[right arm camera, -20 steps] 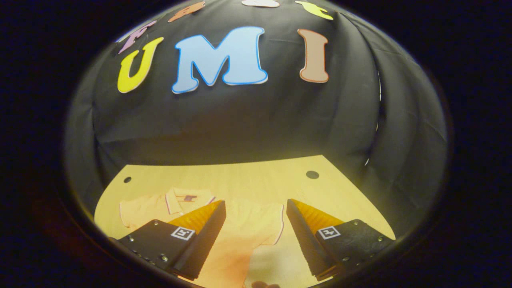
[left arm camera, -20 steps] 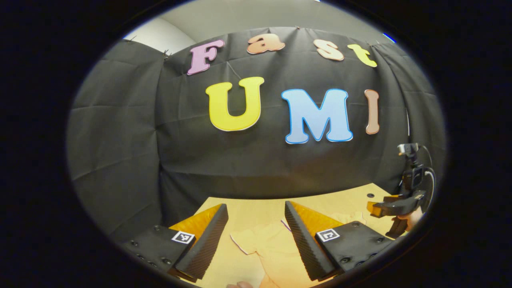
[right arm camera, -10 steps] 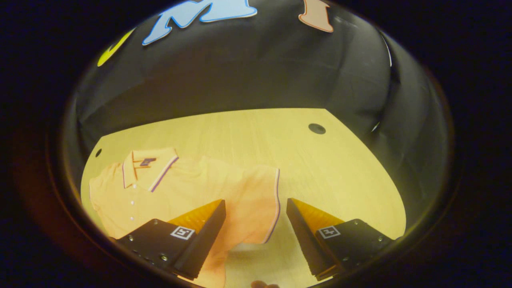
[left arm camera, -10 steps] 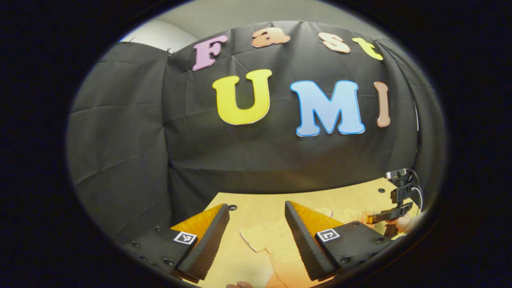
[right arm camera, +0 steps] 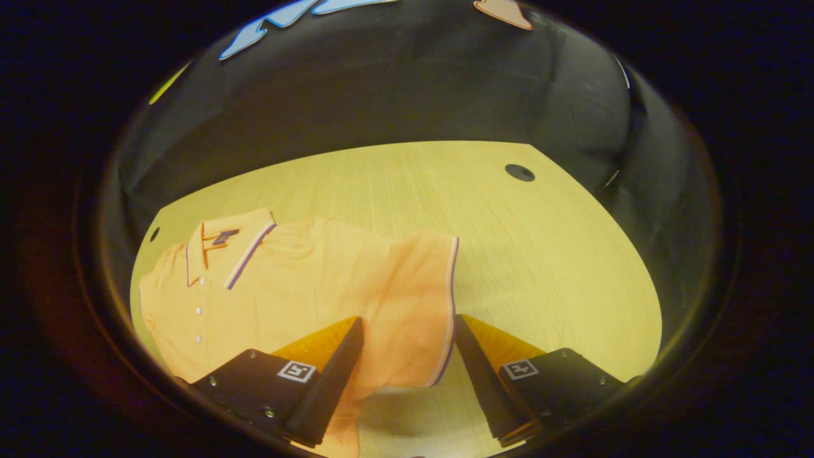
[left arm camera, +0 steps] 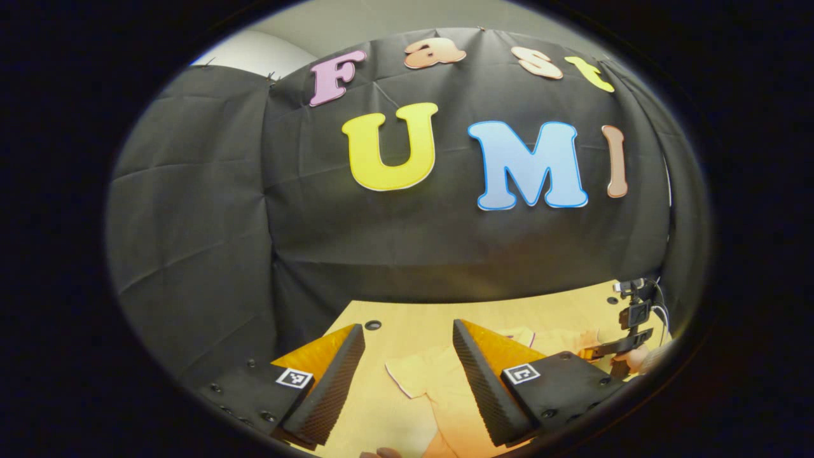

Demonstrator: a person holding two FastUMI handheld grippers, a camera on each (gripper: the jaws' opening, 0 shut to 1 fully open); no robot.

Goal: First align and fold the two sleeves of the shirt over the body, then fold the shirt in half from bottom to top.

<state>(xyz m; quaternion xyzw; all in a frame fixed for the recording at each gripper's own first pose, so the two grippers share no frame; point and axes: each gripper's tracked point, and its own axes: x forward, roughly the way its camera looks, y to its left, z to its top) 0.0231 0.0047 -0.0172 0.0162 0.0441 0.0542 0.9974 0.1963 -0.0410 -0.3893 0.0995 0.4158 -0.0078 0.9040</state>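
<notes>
An orange polo shirt point(right arm camera: 305, 280) lies flat on the wooden table point(right arm camera: 540, 254), collar point(right arm camera: 222, 248) at the left of the right gripper view. Its short sleeve point(right arm camera: 420, 286), with a striped cuff, spreads out just ahead of my right gripper point(right arm camera: 407, 319). That gripper is open, its fingers on either side of the sleeve's lower part, holding nothing. My left gripper point(left arm camera: 406, 327) is open too, above the table, with the shirt's other sleeve point(left arm camera: 413, 375) below and ahead of it. In the left gripper view the right gripper point(left arm camera: 626, 346) sits low at the far right, held by a hand point(left arm camera: 639, 359).
Black cloth walls close the table at the back and on both sides. A round hole point(right arm camera: 519, 172) marks the table's far right corner, another hole point(right arm camera: 154, 234) lies beside the collar, and one point(left arm camera: 373, 325) is near the left fingertip. Bare wood point(right arm camera: 509, 210) stretches right of the shirt.
My right gripper has dipped down and come closer to the shirt, so the sleeve now lies between its fingers. The left gripper has shifted only slightly. Both stay open.
</notes>
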